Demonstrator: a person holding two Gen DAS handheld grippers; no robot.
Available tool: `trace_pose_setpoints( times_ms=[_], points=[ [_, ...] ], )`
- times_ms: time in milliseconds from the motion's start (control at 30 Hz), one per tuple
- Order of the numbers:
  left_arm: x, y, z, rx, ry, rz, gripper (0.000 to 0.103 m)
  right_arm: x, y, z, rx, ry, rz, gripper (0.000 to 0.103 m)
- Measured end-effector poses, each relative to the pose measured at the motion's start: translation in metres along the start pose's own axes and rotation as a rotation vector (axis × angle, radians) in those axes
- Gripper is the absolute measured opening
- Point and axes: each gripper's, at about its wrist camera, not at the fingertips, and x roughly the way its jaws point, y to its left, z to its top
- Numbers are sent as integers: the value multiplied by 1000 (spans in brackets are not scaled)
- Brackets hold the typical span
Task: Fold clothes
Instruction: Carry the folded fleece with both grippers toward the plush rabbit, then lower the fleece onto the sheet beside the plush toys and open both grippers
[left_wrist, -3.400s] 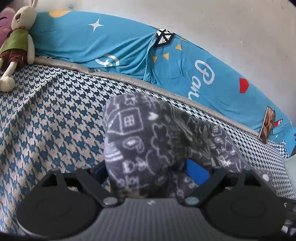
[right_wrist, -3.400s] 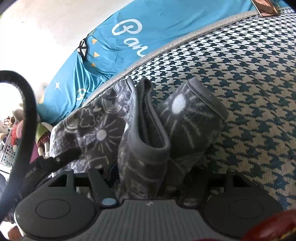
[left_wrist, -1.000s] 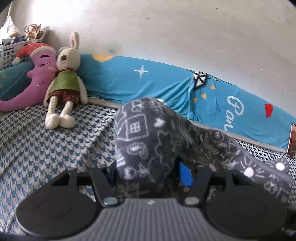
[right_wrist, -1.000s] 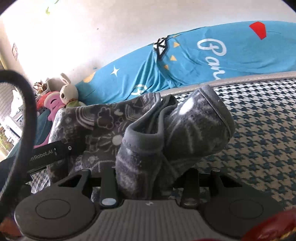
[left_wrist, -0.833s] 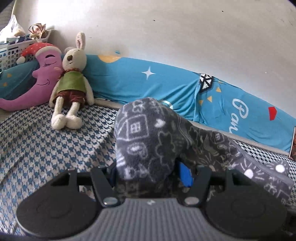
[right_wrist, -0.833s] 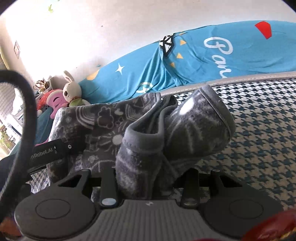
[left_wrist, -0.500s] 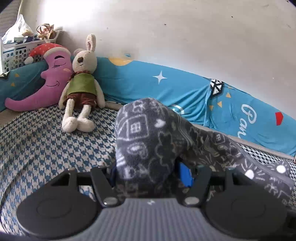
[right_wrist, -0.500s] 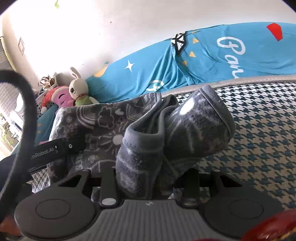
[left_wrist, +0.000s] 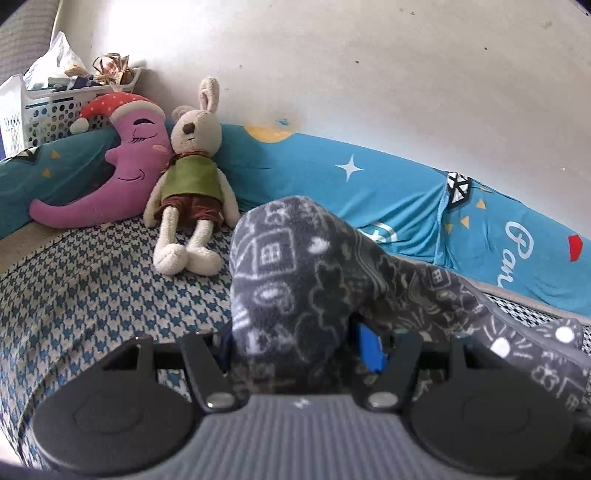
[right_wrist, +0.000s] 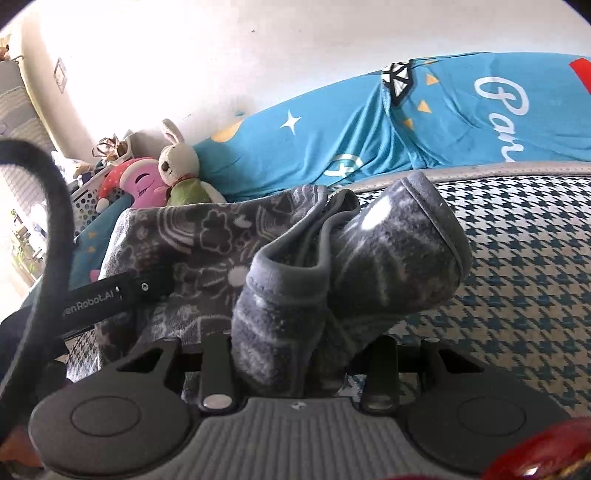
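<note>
A dark grey fleece garment (left_wrist: 295, 288) with white doodle print is bunched between the jaws of my left gripper (left_wrist: 301, 350), which is shut on it; the cloth trails off to the right. In the right wrist view the same grey garment (right_wrist: 332, 273) hangs in folds, its hemmed edge showing, from my right gripper (right_wrist: 299, 354), which is shut on it. Both grippers hold the cloth lifted above the houndstooth bed (left_wrist: 92, 288). The other gripper's black body (right_wrist: 110, 295) shows at the left of the right wrist view. The fingertips are hidden by fabric.
A plush rabbit (left_wrist: 192, 173) and a purple moon cushion (left_wrist: 110, 173) lean at the head of the bed. A long blue bolster (left_wrist: 406, 199) runs along the white wall. A white basket (left_wrist: 48, 107) stands far left. Houndstooth bedding (right_wrist: 524, 277) stretches to the right.
Both grippers have risen and swung left with the garment still held; the rabbit and moon cushion have come further into view. The grip on the cloth is unchanged.
</note>
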Motion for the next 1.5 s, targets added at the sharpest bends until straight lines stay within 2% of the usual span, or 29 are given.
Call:
trace_pose_setpoints(
  times_ms=[600,1500],
  points=[
    [1,45,3,-31,-22,63,61,29,33,3,-38,36,65,40],
    [3,122,16,-134,-62,250,61,85,102,6,-120,80,216,40]
  ],
)
